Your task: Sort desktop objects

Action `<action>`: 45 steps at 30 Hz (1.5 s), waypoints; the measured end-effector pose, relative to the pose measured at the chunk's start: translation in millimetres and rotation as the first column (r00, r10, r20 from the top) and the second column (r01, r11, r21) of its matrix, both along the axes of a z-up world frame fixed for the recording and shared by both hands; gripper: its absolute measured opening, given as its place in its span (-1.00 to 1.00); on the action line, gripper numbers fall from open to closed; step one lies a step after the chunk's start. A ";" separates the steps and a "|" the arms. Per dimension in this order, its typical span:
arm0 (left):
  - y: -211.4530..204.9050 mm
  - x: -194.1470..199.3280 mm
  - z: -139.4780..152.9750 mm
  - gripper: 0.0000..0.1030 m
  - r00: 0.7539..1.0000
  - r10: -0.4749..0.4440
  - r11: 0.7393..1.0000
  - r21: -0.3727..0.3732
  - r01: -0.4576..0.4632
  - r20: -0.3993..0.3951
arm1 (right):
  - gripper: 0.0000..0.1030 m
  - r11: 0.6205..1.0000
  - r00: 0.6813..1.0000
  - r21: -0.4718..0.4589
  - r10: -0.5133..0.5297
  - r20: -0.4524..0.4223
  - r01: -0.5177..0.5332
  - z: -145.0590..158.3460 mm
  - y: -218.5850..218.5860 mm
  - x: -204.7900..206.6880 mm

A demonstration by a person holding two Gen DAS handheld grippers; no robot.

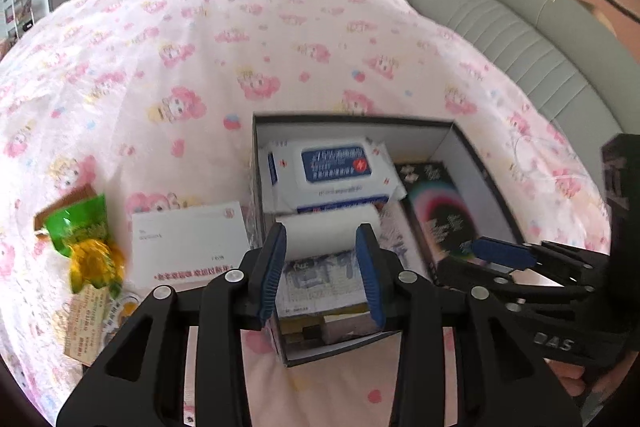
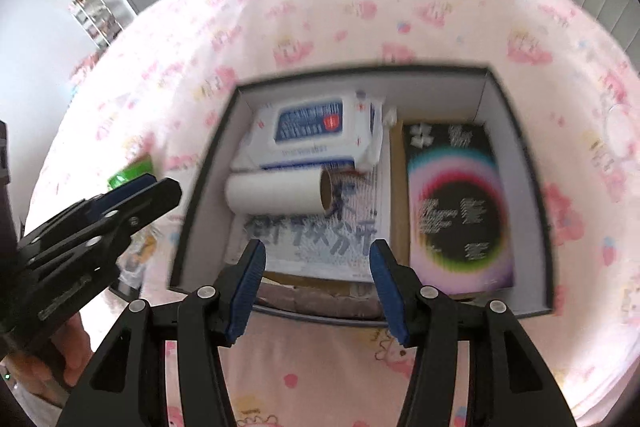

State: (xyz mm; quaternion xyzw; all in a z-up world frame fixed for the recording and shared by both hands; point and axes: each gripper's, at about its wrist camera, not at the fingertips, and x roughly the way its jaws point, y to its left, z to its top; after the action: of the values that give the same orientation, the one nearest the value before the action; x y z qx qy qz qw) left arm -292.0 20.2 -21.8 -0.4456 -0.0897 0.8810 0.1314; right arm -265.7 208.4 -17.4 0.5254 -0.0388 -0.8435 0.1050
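Surface: pink cartoon-print cloth (image 1: pixel 280 39) covers the counter; a grey padded seat (image 1: pixel 500 23) fills the upper right of the left wrist view.
Box: an open dark-walled box (image 2: pixel 520 131) sits at centre frame in both views and holds a wet-wipe pack (image 2: pixel 312 127), a white paper roll (image 2: pixel 276 193), a printed sheet (image 2: pixel 316 243) and a black booklet with coloured rings (image 2: pixel 460 207).
Outside the box: a white card (image 1: pixel 188 243) lies just left of the box wall; further left, at the lower left of the left wrist view, lie a green and yellow snack packet (image 1: pixel 86 239) and some small printed slips (image 1: pixel 86 323).
Left gripper: left gripper (image 1: pixel 322 267) hangs over the box's near left corner, fingers spread and empty; the roll shows between them but, as far as the blur allows, is not pinched.
Right gripper: right gripper (image 2: pixel 318 287) hovers over the box's near wall, fingers spread, holding nothing.
Roll axis: runs left to right across the frame, cardboard end toward the right in the right wrist view.
Key relation: the card and packet lie to the left of the left gripper's fingers, well away from the right gripper, so the left hand is the nearer one for them.
Stage: some things lie in the box and some outside; whether the outside ones are waiting to go in or have been sorted out cannot be told.
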 end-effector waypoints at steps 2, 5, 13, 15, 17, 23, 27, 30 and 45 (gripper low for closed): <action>-3.1 2.9 17.6 -0.14 0.999 0.010 1.000 0.017 -0.010 -0.033 | 0.01 1.000 0.999 0.008 -0.006 -0.047 0.007 19.3 -4.3 2.3; -6.0 6.3 45.0 -0.11 0.996 0.022 0.999 0.028 -0.020 -0.083 | 0.05 1.000 0.994 -0.003 -0.018 -0.103 0.017 38.8 -12.9 -0.8; -12.7 20.7 99.8 0.25 0.977 0.075 0.997 0.011 -0.074 -0.199 | 0.24 0.997 0.965 0.022 -0.065 -0.255 0.073 98.1 -15.7 22.3; -14.4 26.8 106.8 0.44 0.972 0.087 0.996 0.000 -0.089 -0.217 | 0.28 0.995 0.957 0.025 -0.083 -0.279 0.094 106.7 -14.1 27.6; -16.1 33.4 113.5 0.46 0.967 0.098 0.995 -0.012 -0.103 -0.235 | 0.28 0.993 0.947 0.021 -0.106 -0.305 0.118 114.7 -12.4 33.6; -20.6 56.5 127.1 0.61 0.957 0.105 0.992 -0.038 -0.120 -0.270 | 0.29 0.988 0.928 0.027 -0.131 -0.347 0.150 130.7 -15.5 53.7; -22.2 78.4 137.3 0.79 0.949 0.103 0.991 -0.055 -0.125 -0.297 | 0.30 0.989 0.919 0.025 -0.124 -0.374 0.144 137.8 -20.2 71.9; -23.8 99.8 142.9 0.84 0.942 0.104 0.990 -0.060 -0.130 -0.319 | 0.49 0.990 0.904 0.030 -0.116 -0.412 0.140 143.4 -24.7 92.5; -29.2 208.8 143.2 0.99 0.918 0.131 0.980 -0.091 -0.177 -0.374 | 0.51 0.987 0.872 -0.002 -0.142 -0.469 0.160 136.7 -24.4 182.7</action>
State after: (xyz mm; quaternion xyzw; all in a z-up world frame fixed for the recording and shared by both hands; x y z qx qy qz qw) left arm -83.2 -9.0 121.5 -0.2723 -0.0443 0.9600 0.0483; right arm -83.0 184.1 119.3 0.3040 -0.0378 -0.9513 0.0354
